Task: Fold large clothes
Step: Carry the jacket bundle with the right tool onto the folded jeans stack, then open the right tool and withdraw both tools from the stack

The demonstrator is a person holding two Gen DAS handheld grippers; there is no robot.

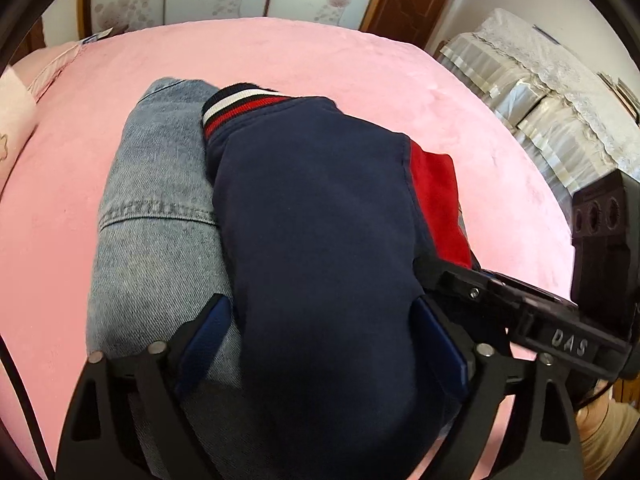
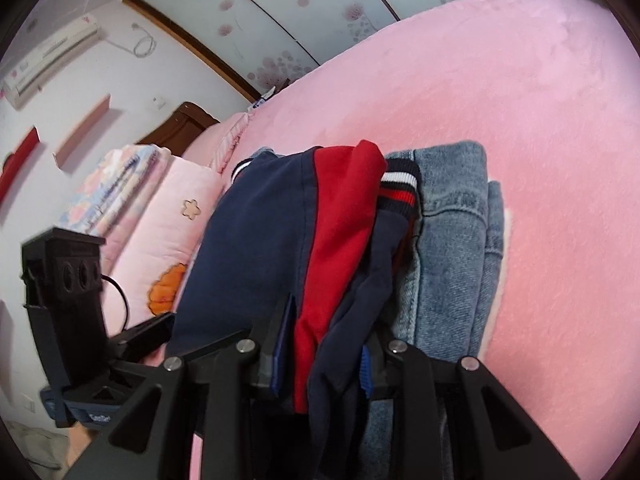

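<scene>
Navy/red jacket (image 1: 320, 220) sits folded on top of folded jeans (image 1: 156, 208), middle of the pink bed (image 1: 320, 56). Left gripper (image 1: 324, 336) is spread wide w/ jacket between its pads, not squeezing. Right gripper (image 2: 324, 356) is clamped on jacket's near edge.

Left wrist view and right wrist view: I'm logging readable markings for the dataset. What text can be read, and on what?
"DAS": raised letters on the right gripper's black body, seen in the left wrist view.
Pale print on the left gripper's blue base, in the right wrist view: too blurred to read.
Nothing legible elsewhere.
</scene>
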